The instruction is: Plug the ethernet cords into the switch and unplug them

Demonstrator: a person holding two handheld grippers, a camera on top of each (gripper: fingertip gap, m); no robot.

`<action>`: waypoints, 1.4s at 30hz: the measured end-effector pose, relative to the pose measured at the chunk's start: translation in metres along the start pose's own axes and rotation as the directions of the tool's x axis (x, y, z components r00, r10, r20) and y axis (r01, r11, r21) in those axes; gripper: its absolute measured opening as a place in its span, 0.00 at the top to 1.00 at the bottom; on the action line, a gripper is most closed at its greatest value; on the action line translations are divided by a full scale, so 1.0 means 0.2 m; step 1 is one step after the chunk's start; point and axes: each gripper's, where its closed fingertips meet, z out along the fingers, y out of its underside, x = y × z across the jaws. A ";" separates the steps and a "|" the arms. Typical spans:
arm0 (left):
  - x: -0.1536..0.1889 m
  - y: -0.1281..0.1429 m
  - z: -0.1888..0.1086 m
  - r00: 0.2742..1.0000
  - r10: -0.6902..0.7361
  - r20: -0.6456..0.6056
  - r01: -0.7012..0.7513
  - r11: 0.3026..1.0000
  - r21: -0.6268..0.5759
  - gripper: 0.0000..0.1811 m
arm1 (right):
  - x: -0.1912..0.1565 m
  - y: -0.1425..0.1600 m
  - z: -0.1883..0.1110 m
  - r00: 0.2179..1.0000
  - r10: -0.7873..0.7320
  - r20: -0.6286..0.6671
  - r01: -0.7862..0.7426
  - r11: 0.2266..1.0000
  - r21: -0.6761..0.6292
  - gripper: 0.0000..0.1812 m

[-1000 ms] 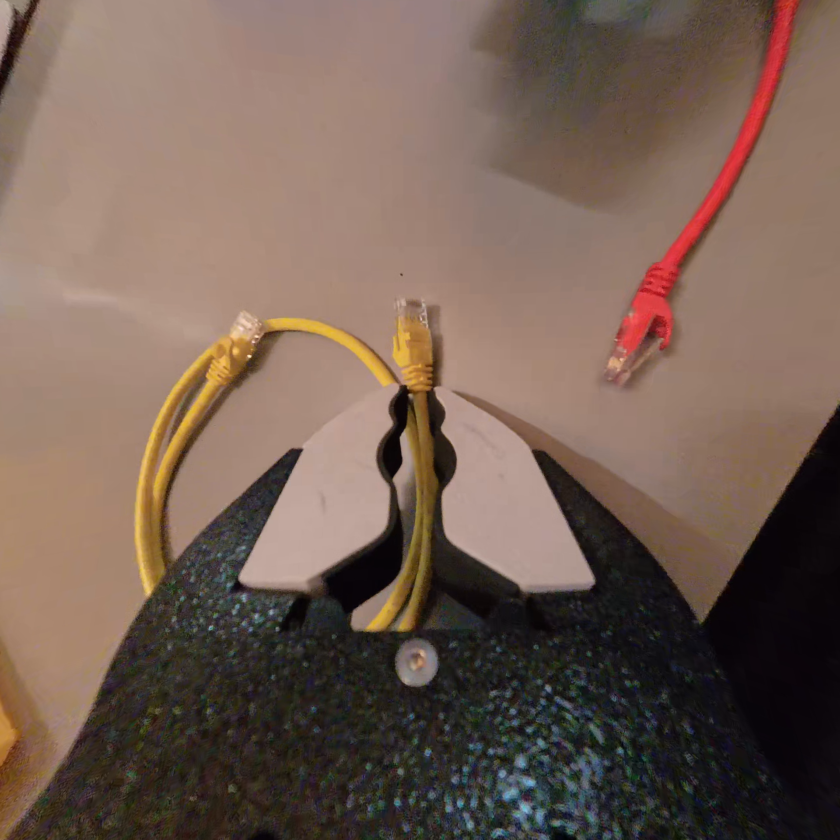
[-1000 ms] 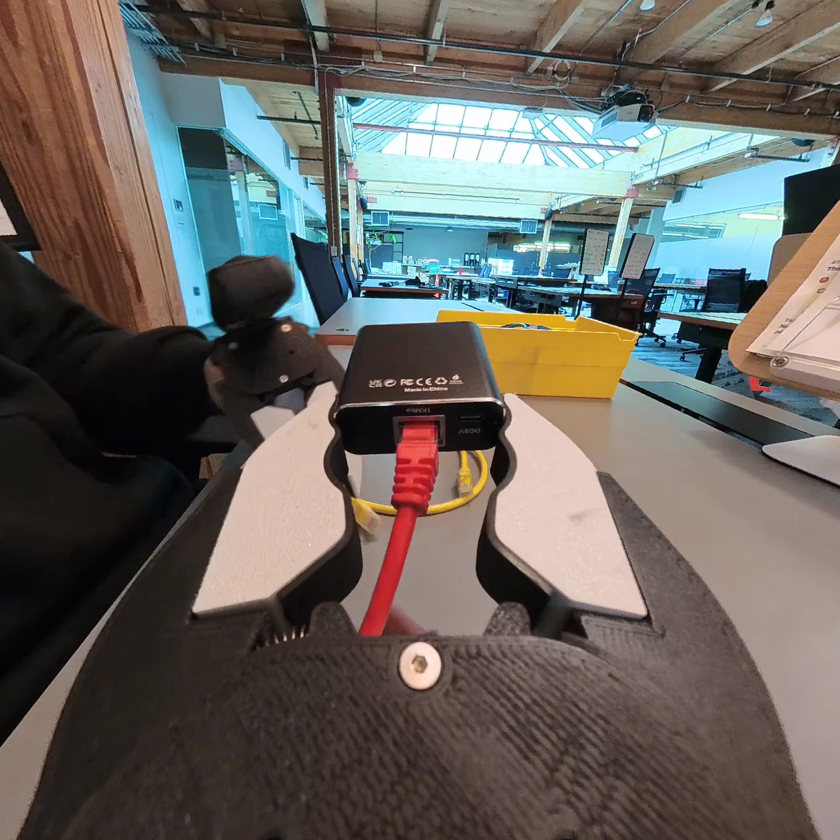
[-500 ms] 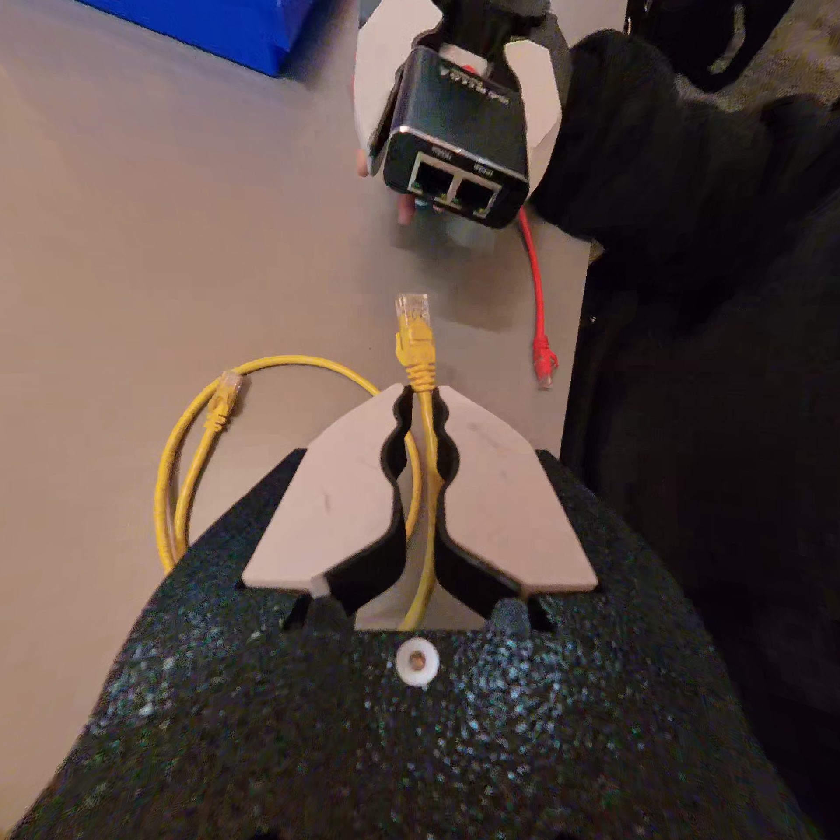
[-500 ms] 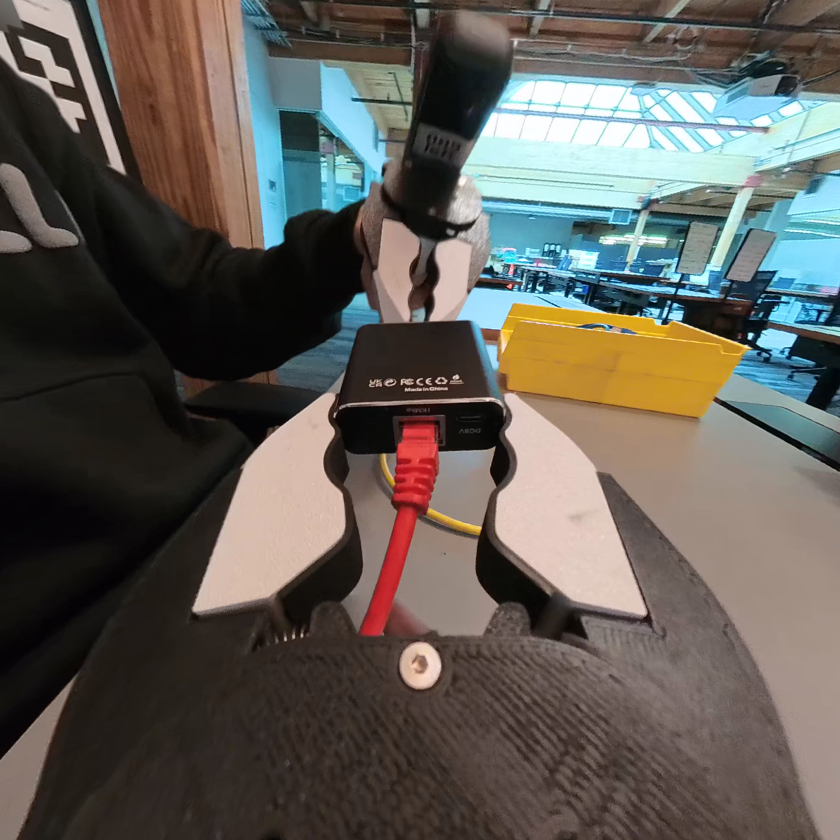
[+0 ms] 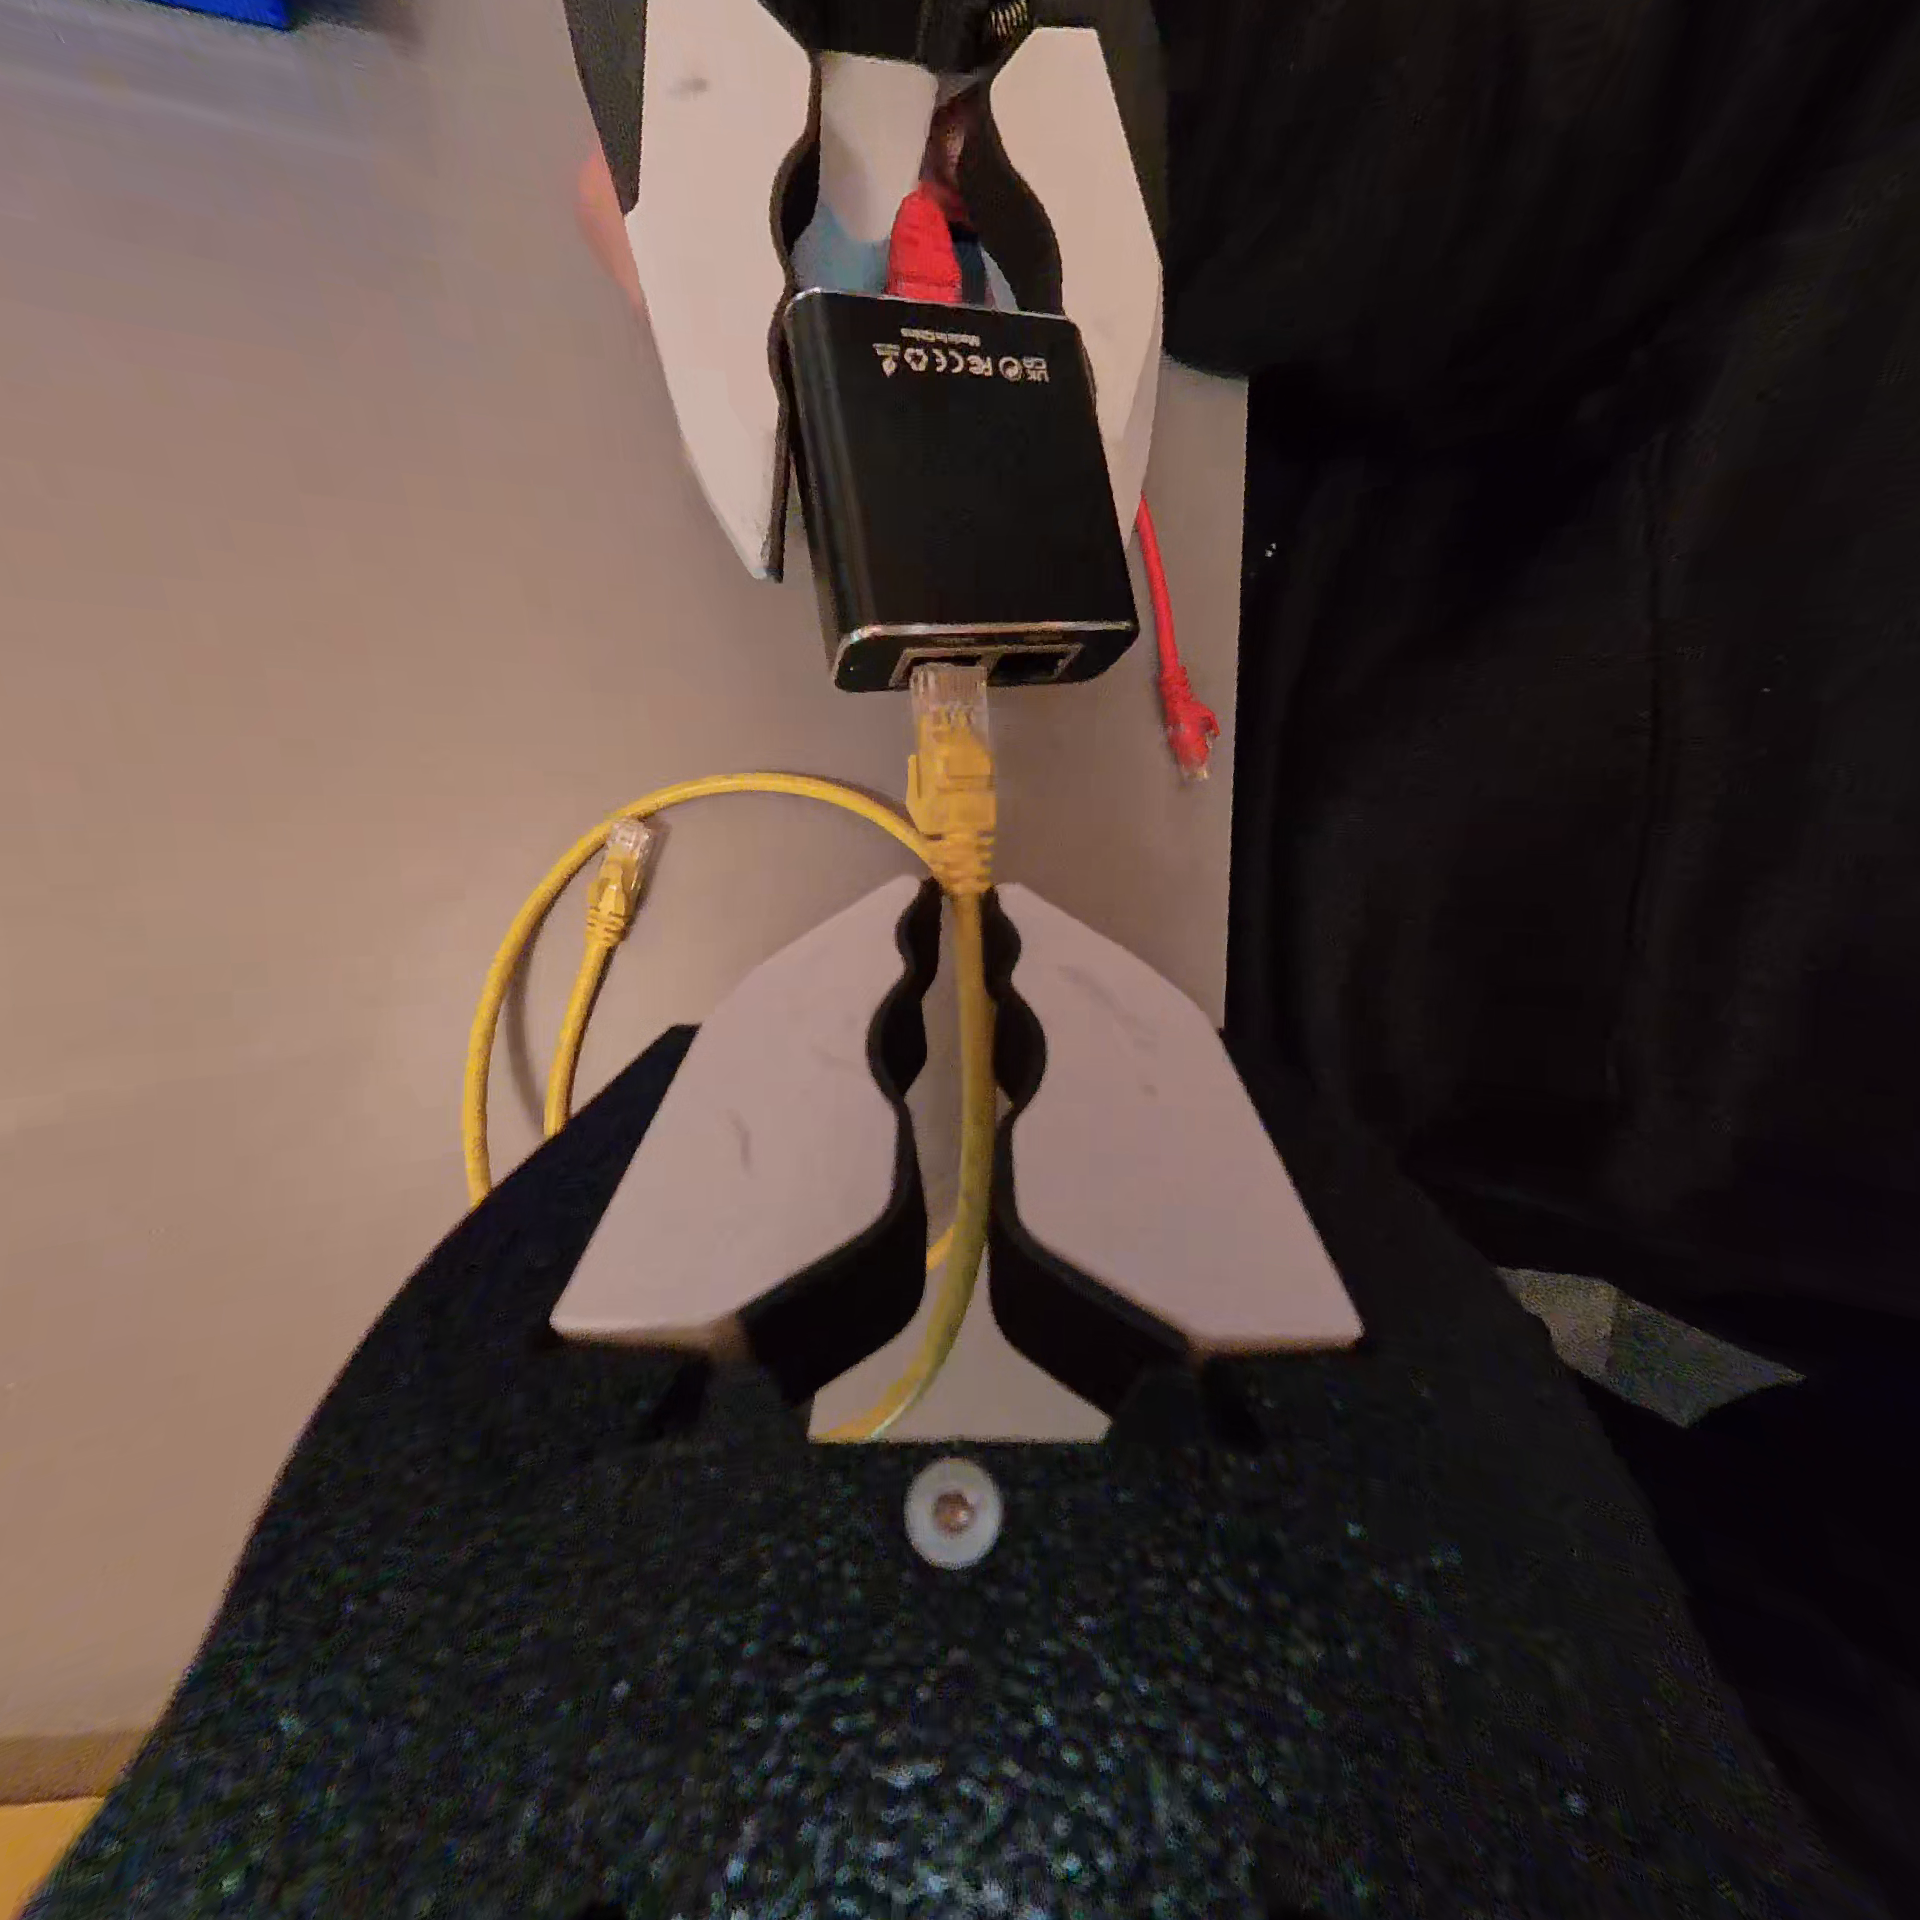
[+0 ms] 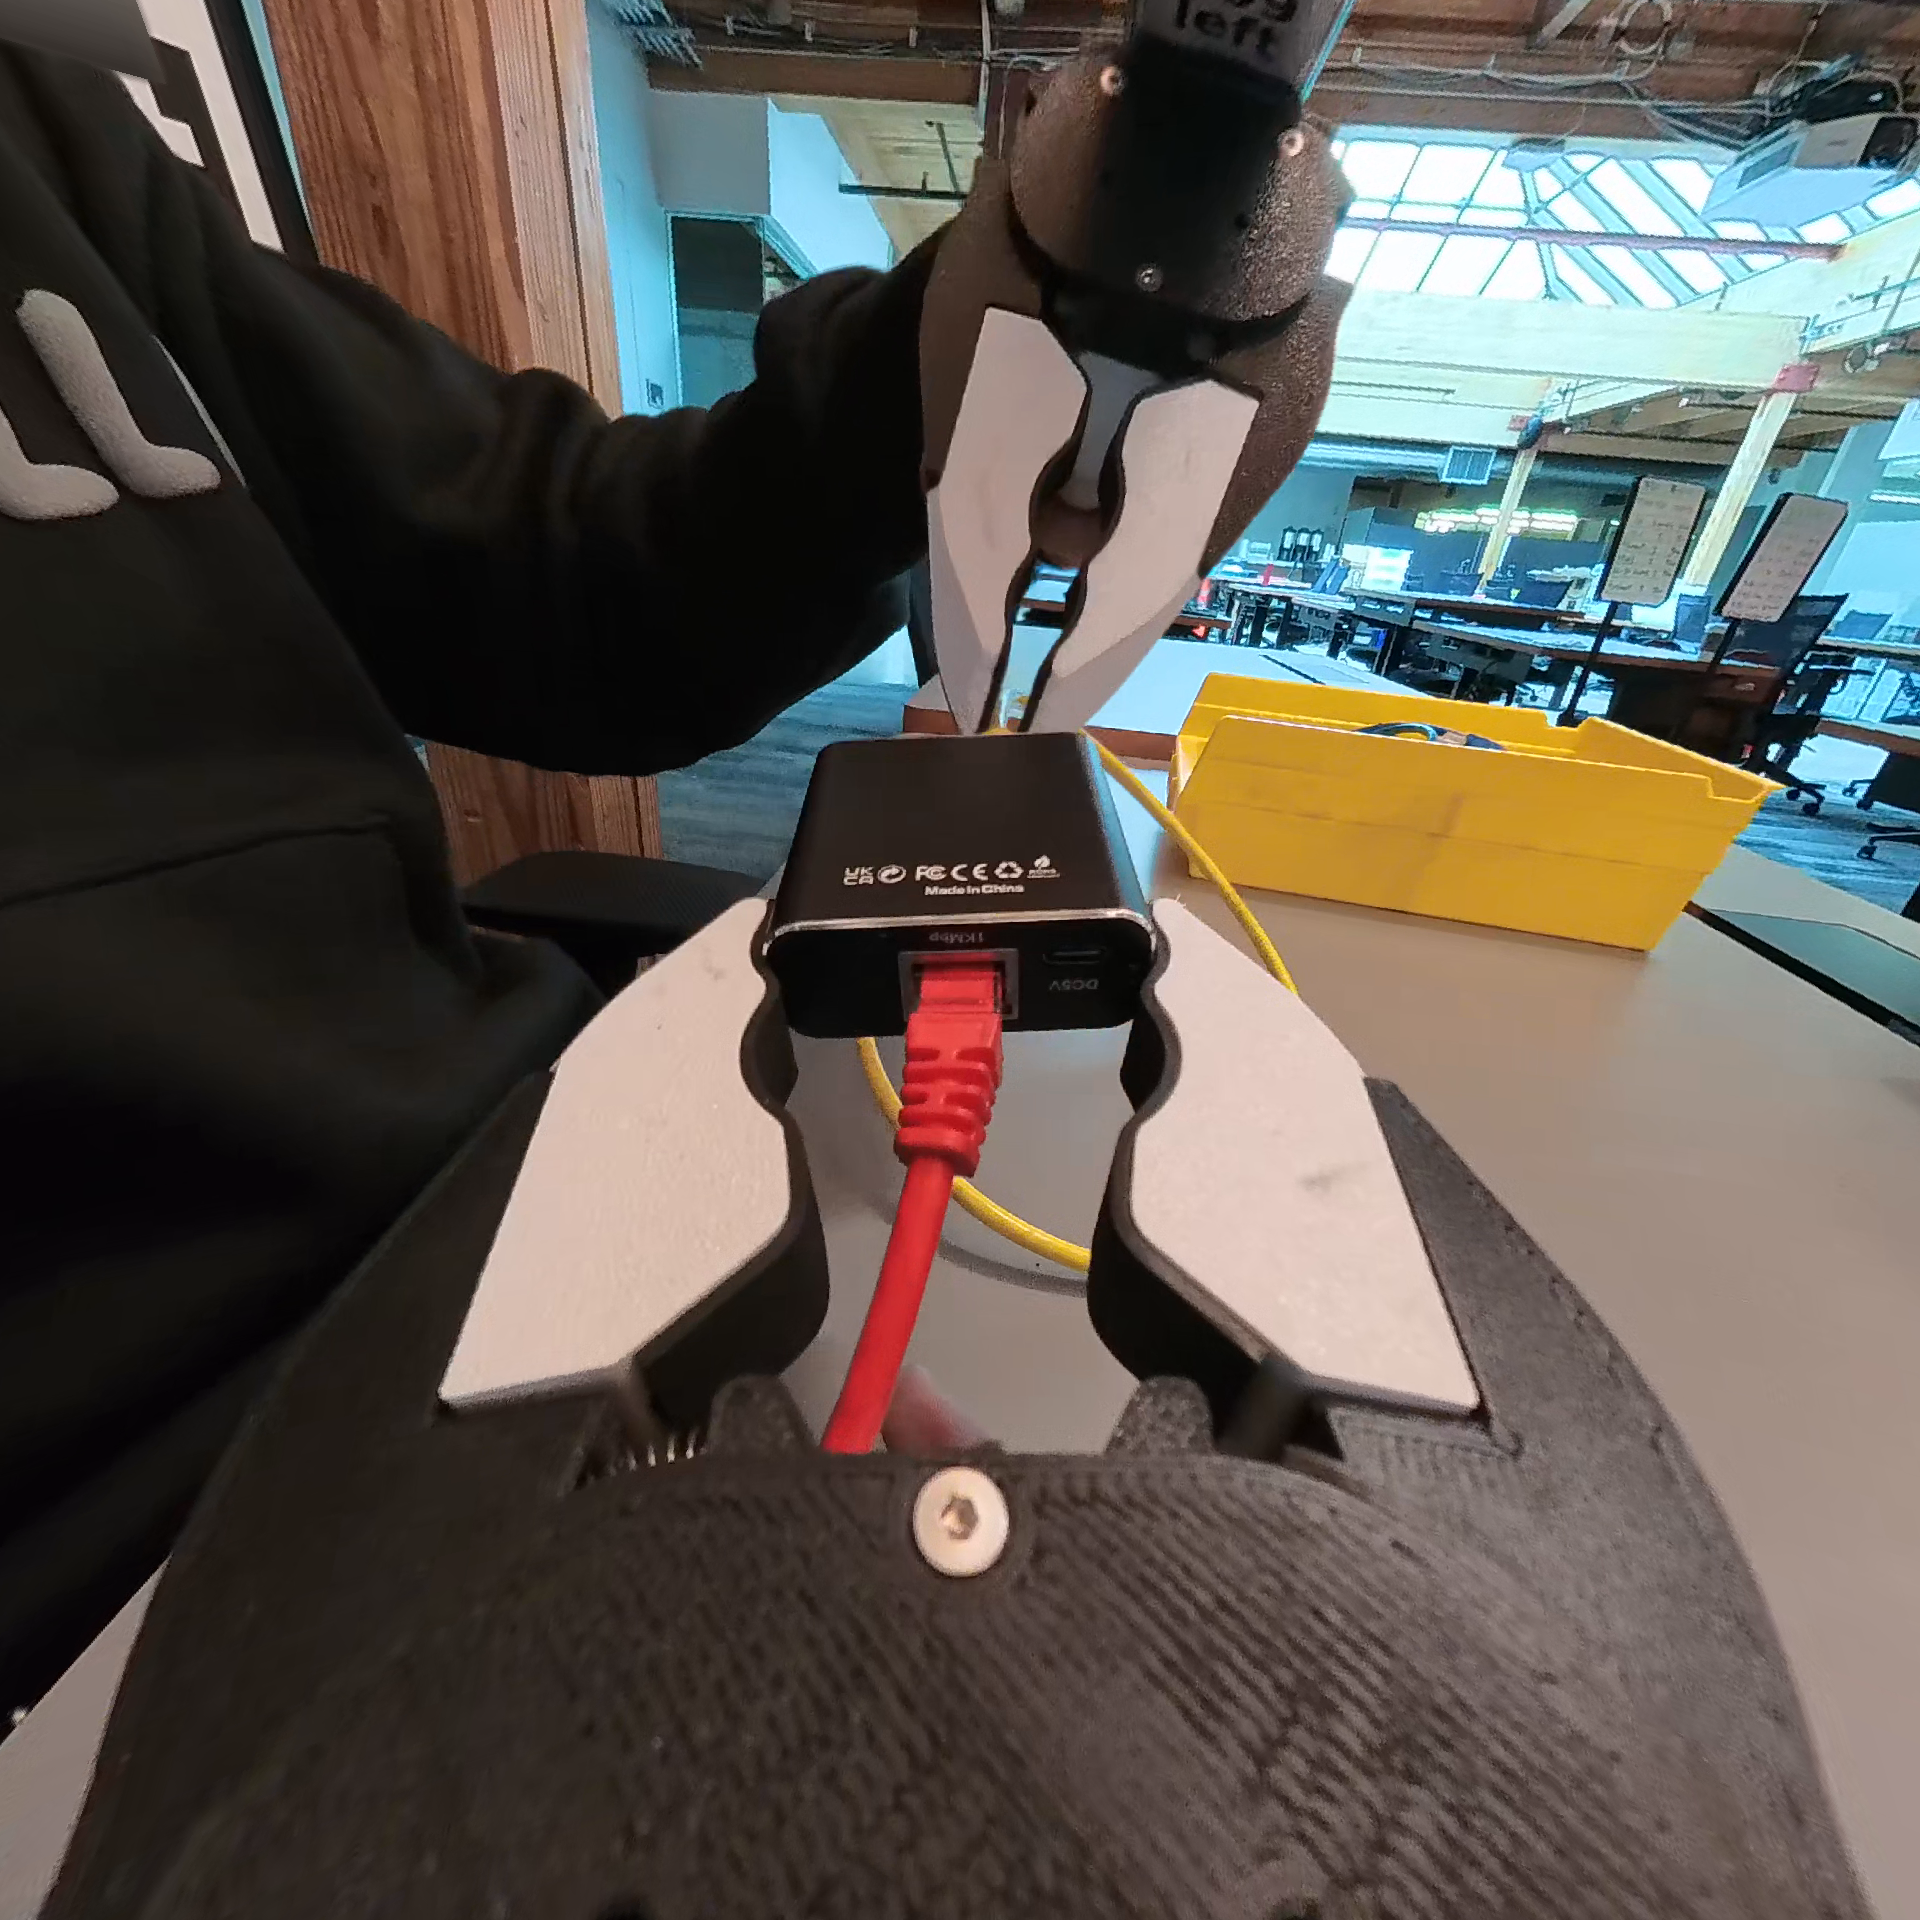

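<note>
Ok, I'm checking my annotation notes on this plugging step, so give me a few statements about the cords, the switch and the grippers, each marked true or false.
1. The right gripper holds the black switch between its fingers. True.
2. A red cord is plugged into the switch's port facing the right wrist camera. True.
3. The left gripper grips a blue cord. False: it is shut on the yellow cord, just behind the yellow plug.
4. Both ports facing the left gripper are filled. False: the yellow plug's tip is at one port; the port beside it is empty.
5. The red cord's free end lies on the table. True.
</note>
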 end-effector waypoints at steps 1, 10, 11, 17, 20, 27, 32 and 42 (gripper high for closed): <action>0.00 0.00 0.00 1.000 0.003 -0.002 -0.003 1.000 -0.012 0.96 | 0.00 0.00 0.00 1.000 0.000 -0.002 0.000 1.000 0.000 0.66; 0.02 0.06 0.00 0.981 -0.132 -0.140 0.119 0.988 -0.100 0.96 | 0.00 0.05 0.05 0.997 -0.077 -0.016 0.076 0.993 -0.085 0.66; 0.01 0.07 0.01 0.980 -0.137 -0.146 0.122 0.986 -0.113 0.96 | 0.00 0.07 0.06 0.996 -0.086 -0.019 0.083 0.990 -0.111 0.66; -0.06 0.05 0.02 0.996 -0.070 -0.046 0.066 0.994 -0.091 0.96 | 0.06 0.07 0.03 0.995 -0.063 -0.079 0.053 0.992 -0.113 0.66; -0.09 -0.02 -0.01 1.000 -0.017 0.025 0.016 0.998 0.057 0.96 | 0.10 0.03 0.00 0.992 -0.030 -0.120 0.024 0.998 -0.050 0.66; -0.15 -0.07 -0.06 0.948 0.025 0.318 -0.101 0.969 0.225 0.85 | 0.13 -0.03 -0.05 0.983 -0.053 -0.177 0.057 0.998 0.017 0.66; -0.15 -0.10 -0.05 0.875 0.030 0.483 -0.203 0.929 0.309 0.83 | 0.11 -0.02 -0.03 0.986 -0.053 -0.158 0.056 0.998 0.015 0.66; -0.10 -0.18 0.00 0.917 -0.025 0.399 -0.216 0.808 0.549 0.93 | 0.09 -0.04 -0.03 0.992 -0.025 -0.123 0.030 0.999 0.042 0.66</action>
